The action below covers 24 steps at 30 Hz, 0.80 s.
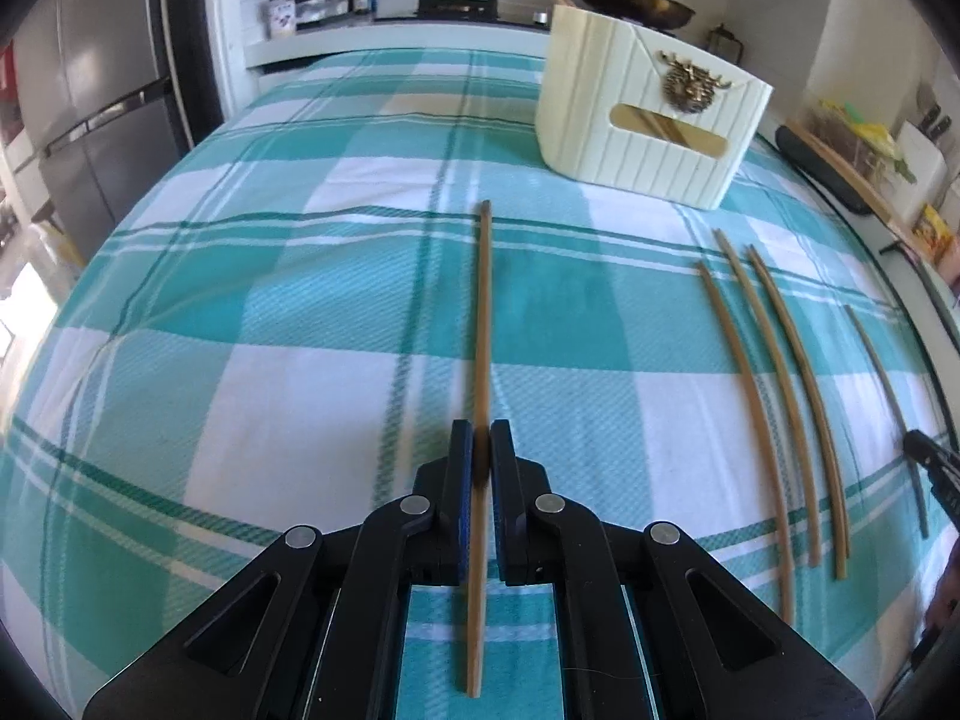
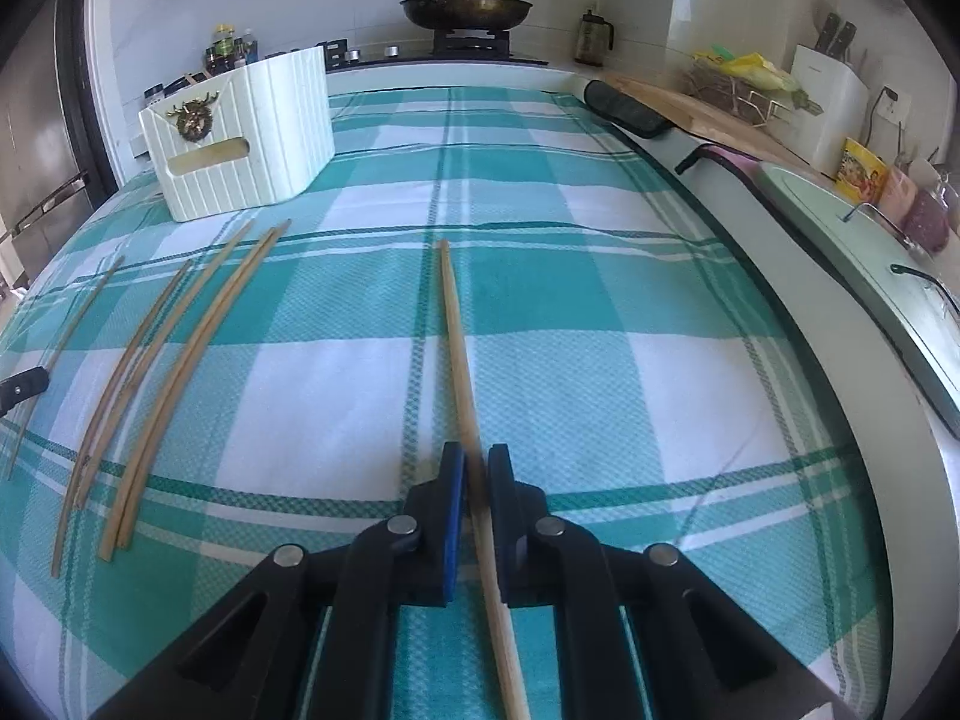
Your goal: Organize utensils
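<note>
On the checked tablecloth [image 1: 240, 300], the cream basket [image 1: 648, 120] is standing beyond four loose chopsticks [image 1: 786, 396]. Each gripper is clamping one chopstick: left gripper [image 1: 482, 462], right gripper [image 2: 474, 480]. Gripped off-centre, either could be pivoting and slipping. Only the right view is showing the sink [image 2: 870, 252].

A teal-and-white checked tablecloth [image 2: 600, 312] covers the counter. Beyond its far edge sits a gas stove [image 2: 474, 42] bearing a lidded wok [image 2: 468, 7]. Left of the stove stand condiment bottles [image 2: 231, 48]; right of it, a dark jug [image 2: 593, 36] and a white knife block [image 2: 831, 96].
</note>
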{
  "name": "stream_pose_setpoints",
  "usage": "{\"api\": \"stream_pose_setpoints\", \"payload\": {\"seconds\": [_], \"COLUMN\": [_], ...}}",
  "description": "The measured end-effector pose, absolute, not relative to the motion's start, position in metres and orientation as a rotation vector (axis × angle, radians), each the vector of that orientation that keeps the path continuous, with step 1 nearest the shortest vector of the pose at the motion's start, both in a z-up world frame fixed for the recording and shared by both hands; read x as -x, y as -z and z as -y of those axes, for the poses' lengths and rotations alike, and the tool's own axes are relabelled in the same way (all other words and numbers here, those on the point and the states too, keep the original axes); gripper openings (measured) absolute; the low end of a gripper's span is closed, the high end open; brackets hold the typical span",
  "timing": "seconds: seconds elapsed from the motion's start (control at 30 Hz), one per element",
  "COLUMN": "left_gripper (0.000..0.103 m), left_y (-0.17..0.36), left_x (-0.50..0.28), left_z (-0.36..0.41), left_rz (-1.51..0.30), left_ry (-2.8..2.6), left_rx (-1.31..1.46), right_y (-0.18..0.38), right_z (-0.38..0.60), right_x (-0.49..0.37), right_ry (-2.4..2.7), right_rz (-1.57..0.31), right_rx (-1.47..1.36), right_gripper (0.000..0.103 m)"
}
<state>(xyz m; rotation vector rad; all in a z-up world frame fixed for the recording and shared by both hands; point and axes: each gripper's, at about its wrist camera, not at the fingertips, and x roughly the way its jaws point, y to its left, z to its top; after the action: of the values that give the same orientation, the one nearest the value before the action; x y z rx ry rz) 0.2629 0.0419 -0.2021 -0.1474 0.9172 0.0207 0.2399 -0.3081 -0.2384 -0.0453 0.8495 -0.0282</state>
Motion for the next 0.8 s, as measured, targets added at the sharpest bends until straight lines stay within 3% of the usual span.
{"api": "stream_pose_setpoints", "payload": {"seconds": [0.07, 0.13, 0.17, 0.2, 0.23, 0.33, 0.57, 0.8], "left_gripper": [0.010, 0.037, 0.066, 0.079, 0.080, 0.080, 0.102, 0.103], "left_y": [0.202, 0.201, 0.200, 0.200, 0.200, 0.208, 0.214, 0.215], "left_x": [-0.262, -0.264, -0.265, -0.266, -0.268, -0.279, -0.287, -0.287], "left_z": [-0.050, -0.052, -0.051, -0.050, -0.049, -0.046, -0.051, -0.050], "left_rz": [-0.920, -0.923, -0.916, -0.903, -0.897, -0.939, -0.940, -0.940], "left_ry": [0.021, 0.030, 0.017, 0.008, 0.010, 0.013, -0.008, -0.012], "left_rx": [0.170, 0.150, 0.129, 0.108, 0.088, 0.040, 0.026, 0.023], "right_y": [0.238, 0.236, 0.236, 0.235, 0.235, 0.235, 0.243, 0.244], "right_z": [0.312, 0.314, 0.314, 0.314, 0.314, 0.312, 0.308, 0.314], "right_x": [-0.238, -0.237, -0.237, -0.237, -0.238, -0.242, -0.253, -0.261], "right_ry": [0.036, 0.004, -0.015, -0.026, -0.034, -0.066, -0.149, -0.162], "right_rz": [-0.849, -0.844, -0.843, -0.844, -0.840, -0.849, -0.857, -0.858], "right_rx": [0.057, 0.054, 0.052, 0.055, 0.058, 0.092, 0.144, 0.106], "right_gripper": [0.009, 0.014, 0.021, 0.039, 0.047, 0.047, 0.049, 0.054]}}
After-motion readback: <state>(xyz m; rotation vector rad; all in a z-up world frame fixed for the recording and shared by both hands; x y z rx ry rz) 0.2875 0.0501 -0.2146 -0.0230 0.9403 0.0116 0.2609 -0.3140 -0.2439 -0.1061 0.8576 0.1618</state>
